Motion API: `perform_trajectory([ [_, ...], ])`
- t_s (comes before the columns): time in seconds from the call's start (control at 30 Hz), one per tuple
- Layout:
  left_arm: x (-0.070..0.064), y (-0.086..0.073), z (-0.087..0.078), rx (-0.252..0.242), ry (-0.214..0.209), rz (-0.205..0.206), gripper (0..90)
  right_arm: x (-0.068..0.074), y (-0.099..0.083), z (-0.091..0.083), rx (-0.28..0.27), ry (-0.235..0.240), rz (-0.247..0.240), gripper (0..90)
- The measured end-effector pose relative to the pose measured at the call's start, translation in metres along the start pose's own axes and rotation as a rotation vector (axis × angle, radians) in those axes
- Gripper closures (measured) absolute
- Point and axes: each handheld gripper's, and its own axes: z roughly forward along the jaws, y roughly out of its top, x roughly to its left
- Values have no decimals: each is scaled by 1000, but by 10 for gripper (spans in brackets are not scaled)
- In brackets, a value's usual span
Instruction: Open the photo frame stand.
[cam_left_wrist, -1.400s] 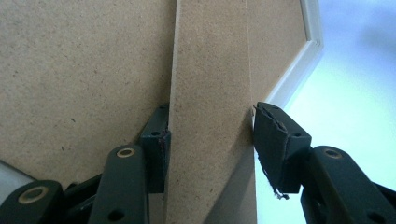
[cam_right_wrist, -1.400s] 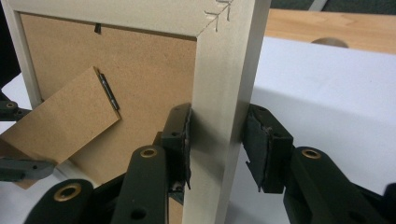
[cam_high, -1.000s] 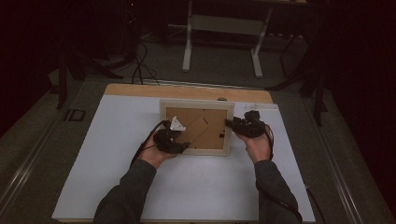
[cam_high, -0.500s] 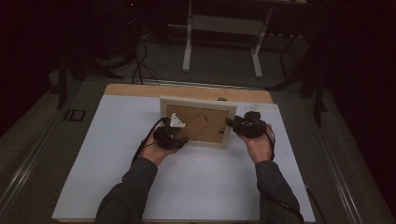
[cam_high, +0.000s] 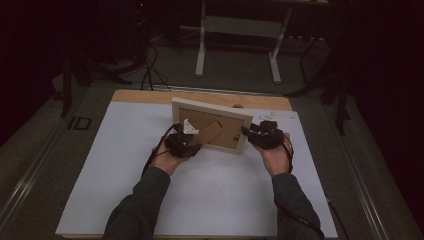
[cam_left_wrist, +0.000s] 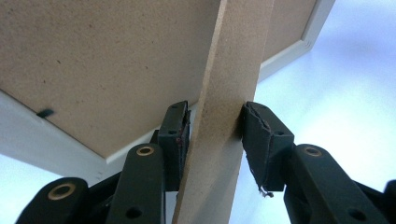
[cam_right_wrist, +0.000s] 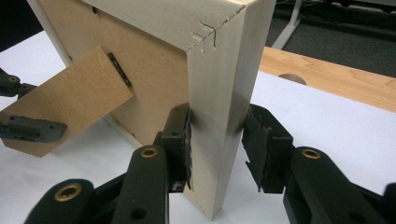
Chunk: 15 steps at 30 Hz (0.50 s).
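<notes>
A pale wooden picture frame (cam_high: 212, 107) stands tilted on its lower edge on the white mat, with its brown back facing me. Its brown easel stand (cam_high: 208, 132) swings out from the back toward the left. My left gripper (cam_high: 188, 145) is shut on that stand (cam_left_wrist: 224, 93), one pad on each face, just below the backing board (cam_left_wrist: 102, 70). My right gripper (cam_high: 250, 134) is shut on the frame's right side rail (cam_right_wrist: 219, 84) near its lower corner. The stand (cam_right_wrist: 70, 98) and the left gripper (cam_right_wrist: 28, 127) also show in the right gripper view.
A white mat (cam_high: 210, 200) covers the table, with open room in front of my hands. A bare wooden strip (cam_high: 150, 96) with a round hole (cam_right_wrist: 292, 78) runs along the far edge. Beyond the table stand a white desk's legs (cam_high: 201, 45) on a dark floor.
The frame has risen from lying nearly flat to a steeper tilt, its top edge lifted away from the mat. The stand has swung farther out from the back. Both grippers kept their hold.
</notes>
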Motion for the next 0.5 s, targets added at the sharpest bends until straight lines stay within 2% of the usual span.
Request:
perform_trajectory([
  [0.2,1,0,1,-4,0,2,624,3,-1,-1,-4,-12,-8,626],
  [0.5,4,0,1,-5,10,-2,623,11,-2,-2,0,-37,-51,628],
])
